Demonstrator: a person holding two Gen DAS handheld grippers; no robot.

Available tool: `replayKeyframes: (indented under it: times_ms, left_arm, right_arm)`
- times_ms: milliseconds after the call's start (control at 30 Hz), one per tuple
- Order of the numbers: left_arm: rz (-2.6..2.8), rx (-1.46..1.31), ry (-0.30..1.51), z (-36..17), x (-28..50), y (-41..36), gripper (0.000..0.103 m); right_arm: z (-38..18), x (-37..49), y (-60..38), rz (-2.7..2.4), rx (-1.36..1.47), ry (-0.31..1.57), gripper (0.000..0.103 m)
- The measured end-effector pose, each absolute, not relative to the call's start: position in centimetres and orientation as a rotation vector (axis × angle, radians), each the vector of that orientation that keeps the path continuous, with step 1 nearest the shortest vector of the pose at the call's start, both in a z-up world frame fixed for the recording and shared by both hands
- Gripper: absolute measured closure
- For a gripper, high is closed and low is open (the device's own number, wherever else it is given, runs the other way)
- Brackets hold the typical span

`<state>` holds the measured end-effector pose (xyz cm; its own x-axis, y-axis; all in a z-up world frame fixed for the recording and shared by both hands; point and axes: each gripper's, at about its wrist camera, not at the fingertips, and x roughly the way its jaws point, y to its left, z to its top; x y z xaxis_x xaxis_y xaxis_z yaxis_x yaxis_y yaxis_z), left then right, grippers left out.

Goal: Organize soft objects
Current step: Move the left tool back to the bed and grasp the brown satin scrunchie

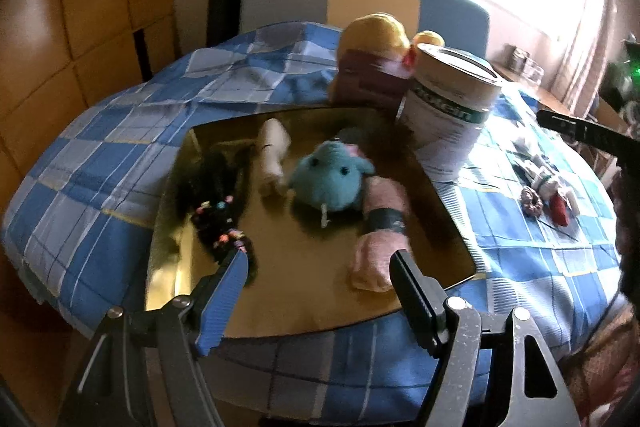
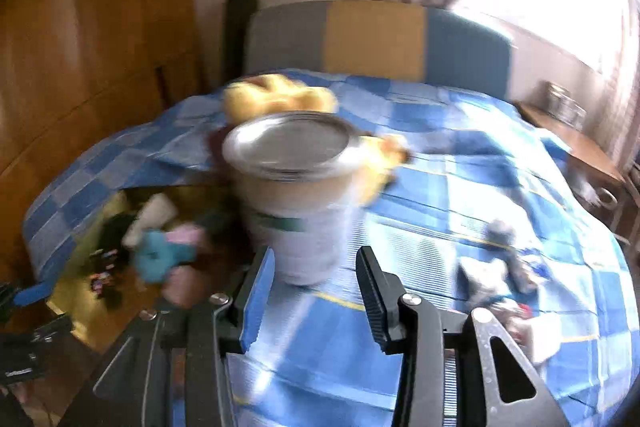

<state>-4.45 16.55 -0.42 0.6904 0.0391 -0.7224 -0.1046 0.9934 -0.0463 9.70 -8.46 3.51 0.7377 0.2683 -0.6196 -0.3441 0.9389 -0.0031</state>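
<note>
**K:** Bedroom, blue checked bedspread (image 1: 120,155), gold tray (image 1: 280,291) sitting on it. Where's the soft stuff?

**M:** Most of it is in the tray: teal plush (image 1: 332,179) in the middle, pink rolled cloth (image 1: 380,247) on its right, white roll (image 1: 274,155) behind, black beaded hair piece (image 1: 220,203) on the left. Loose pile of small items (image 1: 548,195) lies out on the bedspread, well right of the tray.

**K:** Grippers?

**M:** Left gripper (image 1: 320,279) is wide open, holding nothing, over the tray's near edge. Pink roll's near end is just beside its right finger, long axis running away from the camera. Right gripper (image 2: 316,283) is also open and empty, pointing at the white canister (image 2: 296,187), which stands just ahead of the fingers.

**K:** Who takes the loose pile?

**M:** My call is the right one. The pile (image 2: 496,267) is off to its right, near, while the left is parked across the tray. View is motion-blurred, can't identify individual pieces.
</note>
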Motion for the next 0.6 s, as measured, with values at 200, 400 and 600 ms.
replayKeyframes:
  times_ms: [200, 400, 600]
  left_arm:
    - [0.032, -0.04, 0.806, 0.0, -3.4, 14.1, 0.029]
    - [-0.014, 0.009, 0.808, 0.2, -2.4, 11.5, 0.029]
    - [-0.071, 0.058, 0.822, 0.1, -0.9, 8.3, 0.029]
  right_arm:
    - [3.5, 11.8, -16.0, 0.126, -0.058, 0.64, 0.06]
    - [2.2, 13.6, -24.3, -0.106, 0.029, 0.628, 0.06]
    - [-1.5, 14.3, -32.3, -0.298, 0.242, 0.715, 0.06]
